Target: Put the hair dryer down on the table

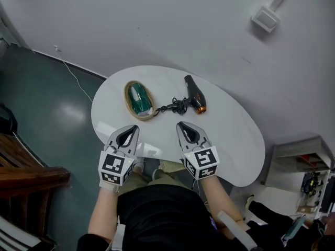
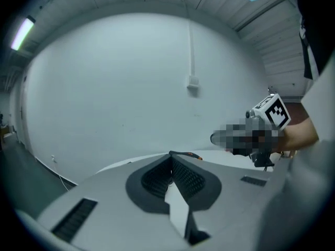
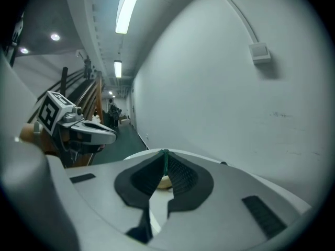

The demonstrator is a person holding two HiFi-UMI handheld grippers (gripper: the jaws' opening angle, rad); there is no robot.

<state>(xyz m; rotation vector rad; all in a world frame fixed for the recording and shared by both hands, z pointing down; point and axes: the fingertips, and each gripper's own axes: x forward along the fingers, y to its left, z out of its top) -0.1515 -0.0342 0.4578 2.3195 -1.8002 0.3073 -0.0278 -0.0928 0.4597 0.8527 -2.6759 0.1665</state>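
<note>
Table: white, oval. Left gripper over table edge at 8 o'clock, jaws together, nothing between. Right gripper at 5 o'clock, jaws together too, nothing held. Basket at 10 o'clock, green thing inside. Hair dryer lying flat on table at 1 o'clock, well apart from both grippers. Black cord bunched between basket and hair dryer.
</note>
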